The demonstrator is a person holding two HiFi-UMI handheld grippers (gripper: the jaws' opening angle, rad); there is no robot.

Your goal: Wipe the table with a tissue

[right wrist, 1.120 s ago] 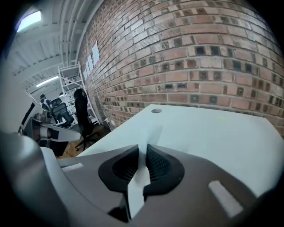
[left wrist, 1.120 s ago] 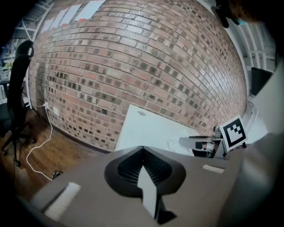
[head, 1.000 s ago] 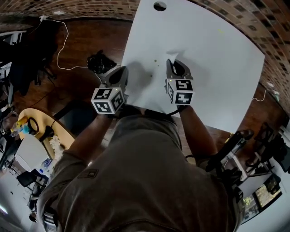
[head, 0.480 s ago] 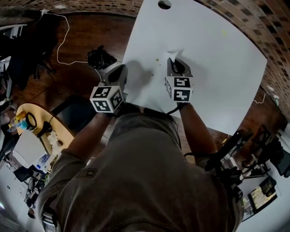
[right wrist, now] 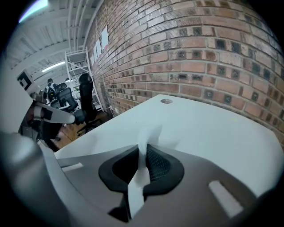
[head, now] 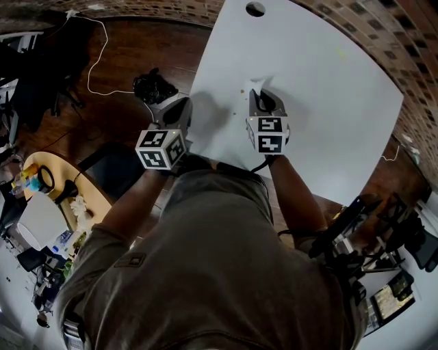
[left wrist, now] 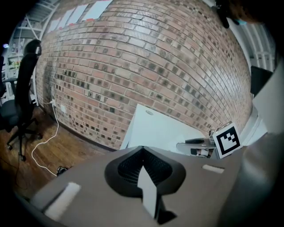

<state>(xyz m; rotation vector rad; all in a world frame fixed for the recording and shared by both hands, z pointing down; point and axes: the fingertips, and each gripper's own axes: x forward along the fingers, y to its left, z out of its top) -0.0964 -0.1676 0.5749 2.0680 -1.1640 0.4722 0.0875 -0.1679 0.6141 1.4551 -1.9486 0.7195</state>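
The white table fills the upper middle of the head view. My right gripper is low over its near half, shut on a white tissue that pokes out past the tips. In the right gripper view the tissue is pinched between the dark jaws of the right gripper and stands up over the table. A small dark speck lies just left of the tissue. My left gripper hovers at the table's left edge, shut and holding nothing; the left gripper faces the brick wall.
A round hole sits at the table's far end, and a faint yellowish spot lies far right. On the wood floor to the left are a white cable and a black bundle. A cluttered round table stands at left.
The right gripper with the tissue has slid a little left, closer to the dark speck. The left gripper has stayed at the table's left edge.
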